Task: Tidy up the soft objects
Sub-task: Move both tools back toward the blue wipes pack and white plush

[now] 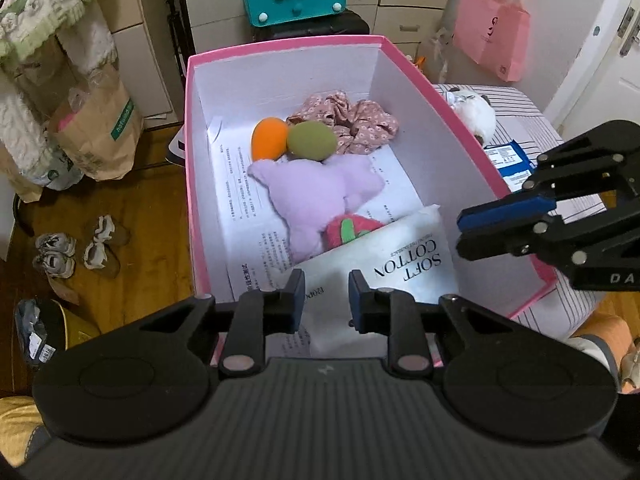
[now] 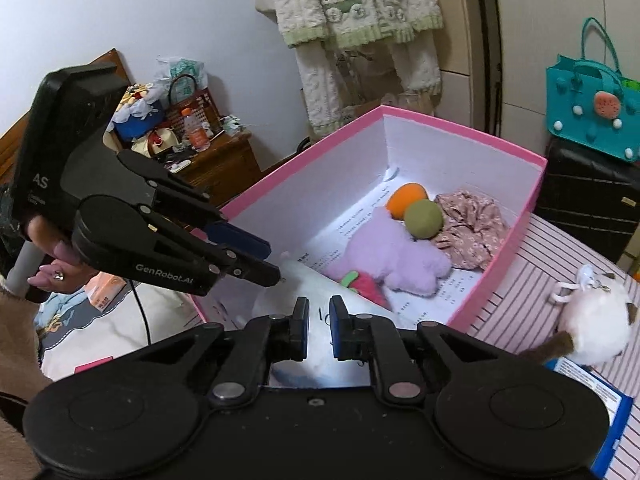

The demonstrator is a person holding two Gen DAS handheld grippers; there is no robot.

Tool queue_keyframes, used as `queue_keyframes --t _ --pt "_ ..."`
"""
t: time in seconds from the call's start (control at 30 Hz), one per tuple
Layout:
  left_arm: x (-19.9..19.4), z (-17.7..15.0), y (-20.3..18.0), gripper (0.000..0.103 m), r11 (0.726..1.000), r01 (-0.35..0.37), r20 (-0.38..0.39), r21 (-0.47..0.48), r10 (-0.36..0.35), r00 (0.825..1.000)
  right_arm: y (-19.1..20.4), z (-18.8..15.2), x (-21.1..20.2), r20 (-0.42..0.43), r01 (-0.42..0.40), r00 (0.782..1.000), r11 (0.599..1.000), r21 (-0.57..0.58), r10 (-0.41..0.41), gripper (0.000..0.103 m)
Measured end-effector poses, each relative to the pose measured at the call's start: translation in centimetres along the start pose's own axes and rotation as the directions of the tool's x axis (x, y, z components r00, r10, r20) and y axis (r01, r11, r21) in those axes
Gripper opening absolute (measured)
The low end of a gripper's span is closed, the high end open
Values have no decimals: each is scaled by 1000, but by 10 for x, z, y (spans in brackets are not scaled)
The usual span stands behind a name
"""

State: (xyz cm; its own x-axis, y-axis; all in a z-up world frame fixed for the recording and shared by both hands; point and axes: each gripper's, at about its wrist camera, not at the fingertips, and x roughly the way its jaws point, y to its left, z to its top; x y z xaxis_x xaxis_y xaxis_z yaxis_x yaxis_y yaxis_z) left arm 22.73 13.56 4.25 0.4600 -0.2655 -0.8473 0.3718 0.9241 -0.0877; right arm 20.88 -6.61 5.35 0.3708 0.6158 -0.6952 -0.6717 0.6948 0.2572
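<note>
Since both grippers hang over the near end of the box with nothing in them, I read this as a pause between placements.
Left gripper (image 1: 323, 295): jaws drawn in to a narrow gap, pads on nothing; the cotton pack lies below them.
Right gripper (image 2: 319, 327): jaws likewise narrow and empty, over the same near corner.
Soft cotton pack (image 1: 404, 256): inside the pink box (image 1: 191, 160) at its near end, lying flat, long axis slanting across the box, lettering upside down to me.
Strawberry plush (image 1: 352, 232): tucked against the pack's far edge.
Purple plush (image 1: 320, 192): mid-box, long axis along the box's length.
Green ball (image 1: 311, 141), orange ball (image 1: 267, 138): touching, beyond the plush.
Floral scrunchie (image 1: 352, 122): far end.
White plush (image 2: 596, 320): outside, on the striped sheet (image 2: 520, 304), beside the box.
Next move, my judgement: swing the right gripper out, open wide, take that plush.
</note>
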Motion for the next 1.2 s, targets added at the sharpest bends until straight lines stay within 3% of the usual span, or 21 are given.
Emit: queue_keyframes --t 0.13,0.23,0.3,0.63,0.77,0.9,1.1,1.2 --pt "-15 -4 -8 23 1000 14 38 -12 -14 999 4 2 -23 10 11 1000 1000 -7 -11 18" --pt "-32 -7 -16 23 1000 17 74 -11 -16 997 3 2 -50 38 13 999 1000 5 -14 29" --pt "-43 -9 -22 24 1000 14 99 -4 -13 995 1 0 -68 65 25 998 1000 17 -26 32" --pt "-76 -11 -55 26 999 35 160 -13 -33 987 -15 -34 -127 142 98 984 994 48 -104 32" --pt "-81 -13 -71 32 995 94 228 -35 -84 970 -22 -50 -142 169 121 977 992 46 -127 35" --pt "-73 -18 -92 34 994 104 288 -30 -91 953 -28 -63 -154 190 148 970 988 44 -154 36" --pt "-63 -18 -129 35 993 117 315 25 -119 942 -33 -72 -164 182 175 967 984 41 -179 37" --pt "-61 -13 -144 41 990 136 329 39 -141 934 -37 -74 -170 174 188 966 981 40 -192 37"
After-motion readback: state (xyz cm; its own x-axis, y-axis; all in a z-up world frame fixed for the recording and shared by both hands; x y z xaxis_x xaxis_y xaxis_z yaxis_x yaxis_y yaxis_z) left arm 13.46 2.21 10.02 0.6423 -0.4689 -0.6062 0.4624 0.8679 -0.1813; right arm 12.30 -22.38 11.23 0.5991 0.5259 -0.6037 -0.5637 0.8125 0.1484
